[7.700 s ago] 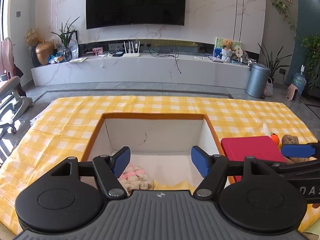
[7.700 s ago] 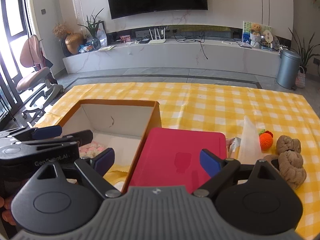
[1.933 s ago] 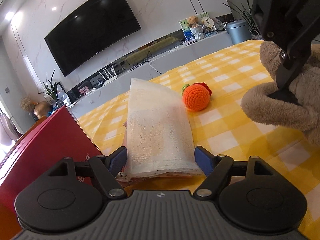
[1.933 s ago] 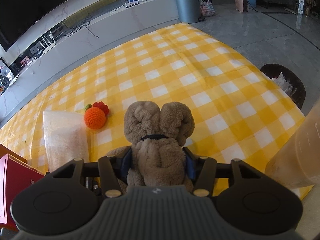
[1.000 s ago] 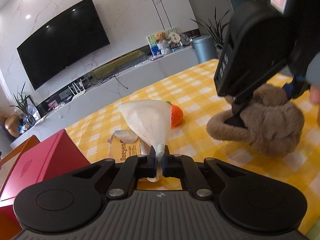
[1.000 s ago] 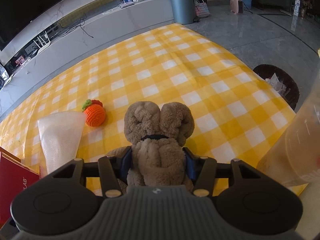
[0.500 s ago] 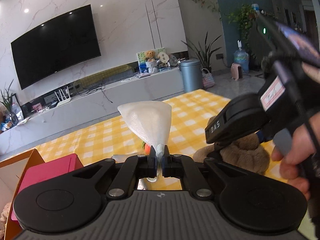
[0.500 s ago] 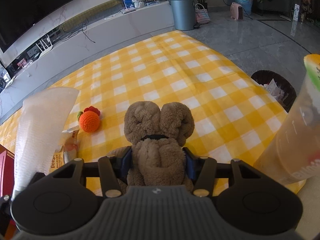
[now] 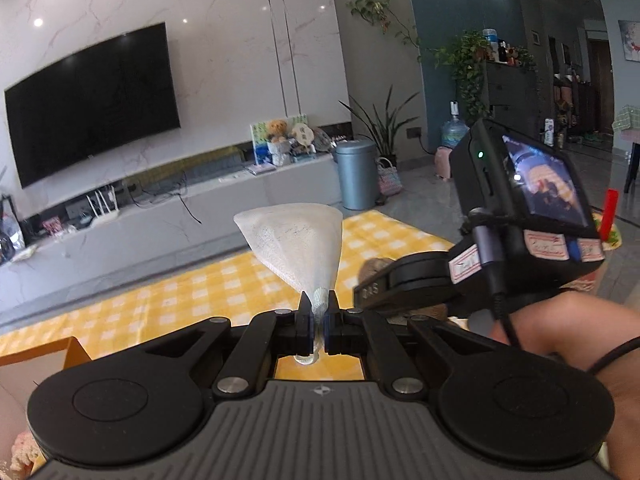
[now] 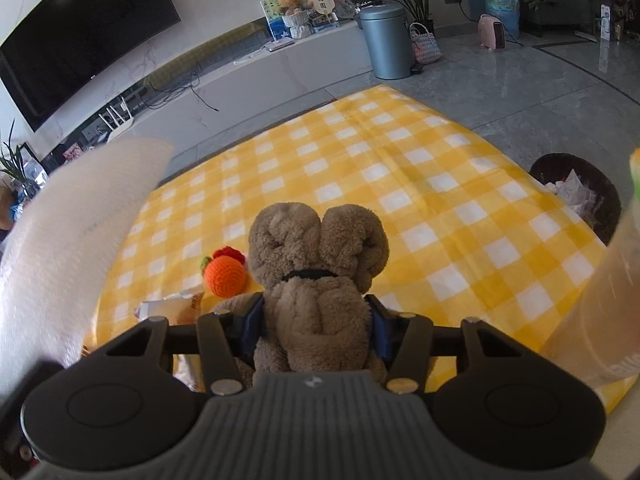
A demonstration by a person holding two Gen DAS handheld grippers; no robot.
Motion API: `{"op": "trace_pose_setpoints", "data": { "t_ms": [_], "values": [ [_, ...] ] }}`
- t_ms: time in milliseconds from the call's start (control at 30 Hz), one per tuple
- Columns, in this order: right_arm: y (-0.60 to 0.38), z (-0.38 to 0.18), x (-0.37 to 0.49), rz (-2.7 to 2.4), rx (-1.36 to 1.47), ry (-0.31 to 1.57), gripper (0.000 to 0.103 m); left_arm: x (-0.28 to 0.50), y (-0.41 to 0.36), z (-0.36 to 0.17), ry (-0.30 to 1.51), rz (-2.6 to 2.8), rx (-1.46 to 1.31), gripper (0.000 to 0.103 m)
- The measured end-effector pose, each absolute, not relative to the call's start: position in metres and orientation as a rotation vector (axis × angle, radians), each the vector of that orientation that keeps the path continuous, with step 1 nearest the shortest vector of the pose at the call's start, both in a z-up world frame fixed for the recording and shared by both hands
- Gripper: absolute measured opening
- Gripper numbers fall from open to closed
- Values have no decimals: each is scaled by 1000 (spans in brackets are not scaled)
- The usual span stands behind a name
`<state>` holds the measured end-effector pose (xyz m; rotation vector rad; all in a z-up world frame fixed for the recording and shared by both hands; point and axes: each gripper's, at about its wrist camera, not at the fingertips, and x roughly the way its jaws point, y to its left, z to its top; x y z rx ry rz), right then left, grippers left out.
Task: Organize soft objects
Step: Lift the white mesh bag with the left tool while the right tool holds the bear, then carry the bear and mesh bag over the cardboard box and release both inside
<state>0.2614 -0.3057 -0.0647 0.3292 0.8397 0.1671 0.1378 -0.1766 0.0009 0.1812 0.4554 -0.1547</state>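
At the centre of the left wrist view, the left gripper [image 9: 318, 316] is pinched tight on the gathered end of a white, gauzy mesh pouch [image 9: 298, 246], which fans up above the jaws, clear of the yellow-and-white checked cloth [image 9: 168, 300]. It looks nearly weightless and limp, so a narrow pinch at the bunched end should do, though thin fabric may slip. In the right wrist view, the right gripper [image 10: 316, 326] clasps a brown, curly plush toy [image 10: 316, 264] around its middle at centre frame. The toy looks squashy and light, and is best held at the body rather than the rolled lobes.
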Motion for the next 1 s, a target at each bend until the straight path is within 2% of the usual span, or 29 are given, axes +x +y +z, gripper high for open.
{"op": "trace_pose_setpoints", "data": {
  "t_ms": [367, 767, 1000],
  "values": [
    [-299, -51, 262, 333, 543, 794, 51, 153, -121, 28, 579, -79, 173, 4],
    [-218, 7, 237, 405, 513, 548, 51, 121, -3, 50, 595, 197, 140, 5],
    [-167, 19, 222, 664, 530, 537, 51, 95, 66, 60, 580, 290, 37, 4]
  ]
}}
